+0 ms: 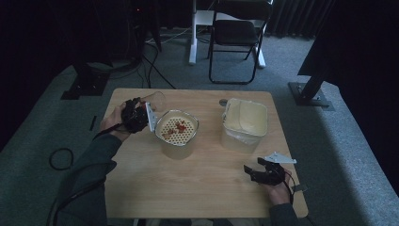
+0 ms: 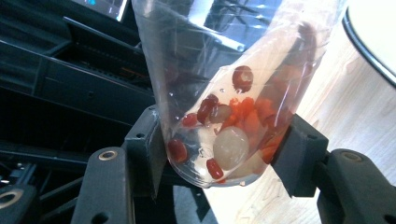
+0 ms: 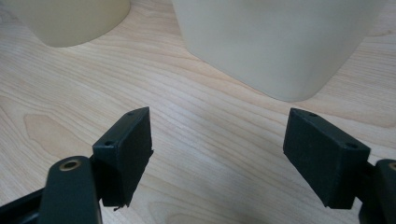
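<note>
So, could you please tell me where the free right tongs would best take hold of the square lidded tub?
Probably across the upper wall of the square lidded tub, just under the lid's rim, coming in level from the near side. The right tongs already sit open on that side, the tub's walls look flat, and they seem to narrow towards the base, so a lower grip might slip.
</note>
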The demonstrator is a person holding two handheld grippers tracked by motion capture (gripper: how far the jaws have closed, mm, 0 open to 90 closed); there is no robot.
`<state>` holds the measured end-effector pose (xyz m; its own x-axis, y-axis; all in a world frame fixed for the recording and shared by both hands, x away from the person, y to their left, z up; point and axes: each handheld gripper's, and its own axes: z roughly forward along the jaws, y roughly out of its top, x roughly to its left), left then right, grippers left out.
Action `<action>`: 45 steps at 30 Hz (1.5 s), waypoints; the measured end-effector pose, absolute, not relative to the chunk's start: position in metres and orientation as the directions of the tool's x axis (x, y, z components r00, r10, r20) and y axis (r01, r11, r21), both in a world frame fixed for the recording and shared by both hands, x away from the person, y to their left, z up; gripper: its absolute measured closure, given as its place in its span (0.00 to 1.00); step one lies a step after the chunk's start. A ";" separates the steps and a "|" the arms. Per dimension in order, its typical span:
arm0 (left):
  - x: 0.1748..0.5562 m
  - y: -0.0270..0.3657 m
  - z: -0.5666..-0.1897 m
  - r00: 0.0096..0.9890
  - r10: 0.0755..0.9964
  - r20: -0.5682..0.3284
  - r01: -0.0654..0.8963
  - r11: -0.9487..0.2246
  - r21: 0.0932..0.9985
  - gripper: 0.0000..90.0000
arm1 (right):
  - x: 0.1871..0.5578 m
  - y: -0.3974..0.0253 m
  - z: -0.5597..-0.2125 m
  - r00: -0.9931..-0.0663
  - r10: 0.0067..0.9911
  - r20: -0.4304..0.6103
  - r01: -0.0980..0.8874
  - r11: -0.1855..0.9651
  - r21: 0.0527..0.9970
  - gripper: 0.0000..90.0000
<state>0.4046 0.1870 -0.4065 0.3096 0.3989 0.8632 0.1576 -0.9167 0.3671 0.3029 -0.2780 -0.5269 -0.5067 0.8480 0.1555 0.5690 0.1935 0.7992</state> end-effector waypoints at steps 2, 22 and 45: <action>0.405 0.187 -0.406 0.304 0.390 0.869 0.159 -0.920 0.358 0.47 | 0.303 -0.278 -0.527 -0.507 0.848 0.154 0.570 0.196 0.798 0.26; 0.406 0.185 -0.405 0.297 0.315 0.901 0.147 -0.948 0.283 0.47 | 0.303 -0.278 -0.530 -0.506 0.849 0.153 0.579 0.203 0.789 0.26; 0.406 0.179 -0.404 0.295 0.225 0.929 0.131 -0.972 0.194 0.47 | 0.303 -0.277 -0.532 -0.507 0.849 0.148 0.585 0.212 0.783 0.26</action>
